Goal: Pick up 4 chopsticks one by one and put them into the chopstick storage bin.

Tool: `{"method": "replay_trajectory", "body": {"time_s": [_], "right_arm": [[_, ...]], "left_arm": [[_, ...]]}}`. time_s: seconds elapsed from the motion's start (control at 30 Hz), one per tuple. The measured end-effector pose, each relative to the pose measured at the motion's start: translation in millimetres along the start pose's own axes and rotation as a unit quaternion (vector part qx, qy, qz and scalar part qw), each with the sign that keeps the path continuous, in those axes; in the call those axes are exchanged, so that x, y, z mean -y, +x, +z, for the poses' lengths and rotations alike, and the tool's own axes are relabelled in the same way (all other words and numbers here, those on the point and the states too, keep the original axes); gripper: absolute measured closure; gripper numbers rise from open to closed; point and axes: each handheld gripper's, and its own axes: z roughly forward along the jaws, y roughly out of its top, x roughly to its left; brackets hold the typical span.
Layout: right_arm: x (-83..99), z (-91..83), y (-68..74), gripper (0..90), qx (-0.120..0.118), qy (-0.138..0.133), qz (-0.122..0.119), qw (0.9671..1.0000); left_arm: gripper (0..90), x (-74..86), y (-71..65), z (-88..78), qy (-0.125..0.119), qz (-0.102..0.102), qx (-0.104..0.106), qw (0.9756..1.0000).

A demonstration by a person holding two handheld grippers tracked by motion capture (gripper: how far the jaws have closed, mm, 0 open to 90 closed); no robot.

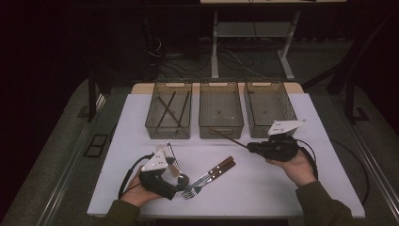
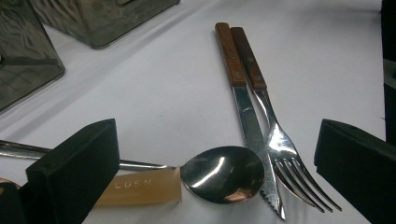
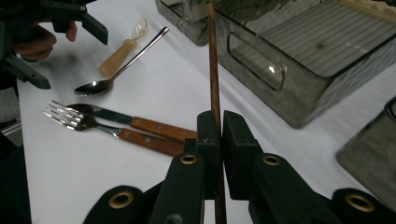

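My right gripper [image 1: 250,148] [image 3: 220,122] is shut on a thin brown chopstick [image 1: 228,137] [image 3: 213,60]. It holds the chopstick above the table, with its tip towards the front of the middle bin [image 1: 221,128]. My left gripper [image 1: 180,181] [image 2: 217,135] rests low at the front left, with its jaws wide open and nothing between the pads. Just ahead of it lie a metal spoon [image 2: 222,173] [image 3: 119,70], a wood-handled knife [image 1: 220,167] [image 2: 247,112] and a matching fork [image 1: 195,187] [image 2: 280,144]. An amber plastic spoon [image 3: 122,46] lies beside the metal one.
Three clear bins stand side by side at the back of the white table [image 1: 263,188]. The left bin [image 1: 167,128] holds several chopsticks, and the right bin [image 1: 263,128] stands just behind my right gripper. Beyond the table are a dark floor and a desk frame [image 1: 214,42].
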Motion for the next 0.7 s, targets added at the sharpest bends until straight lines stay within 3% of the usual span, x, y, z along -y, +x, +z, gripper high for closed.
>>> {"method": "replay_trajectory", "body": {"time_s": [0.7], "right_arm": [[-46.1, 33.5, 0.2, 85.4, 0.012, -0.019, 0.018, 0.9996]], "left_arm": [[0.0, 0.3, 1.1, -0.5, 0.004, 0.001, -0.007, 1.0000]]}}
